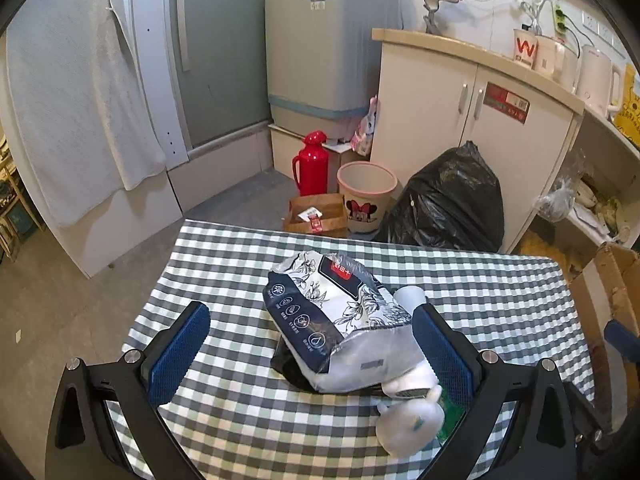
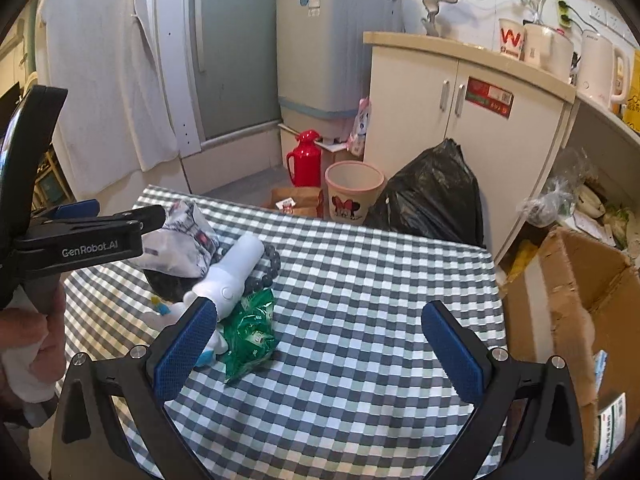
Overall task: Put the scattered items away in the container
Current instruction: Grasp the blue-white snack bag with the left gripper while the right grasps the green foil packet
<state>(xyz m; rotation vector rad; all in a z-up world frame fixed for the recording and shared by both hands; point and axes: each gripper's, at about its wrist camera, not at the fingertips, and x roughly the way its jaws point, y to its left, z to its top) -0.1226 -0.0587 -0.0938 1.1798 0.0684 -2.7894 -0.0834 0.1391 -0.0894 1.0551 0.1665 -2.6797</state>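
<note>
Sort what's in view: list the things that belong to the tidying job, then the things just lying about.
Job:
wipes pack
white handheld device
green packet
dark bead string
cardboard box

Lying about:
red thermos
pink bin
black rubbish bag
white kettle

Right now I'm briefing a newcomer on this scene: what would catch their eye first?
Probably the heap on the grey-and-white checked tablecloth: a floral blue-and-white soft pack lying over a white handheld device, dark beads and a green crinkled packet. Then the open brown cardboard box beside the table's right edge.
</note>
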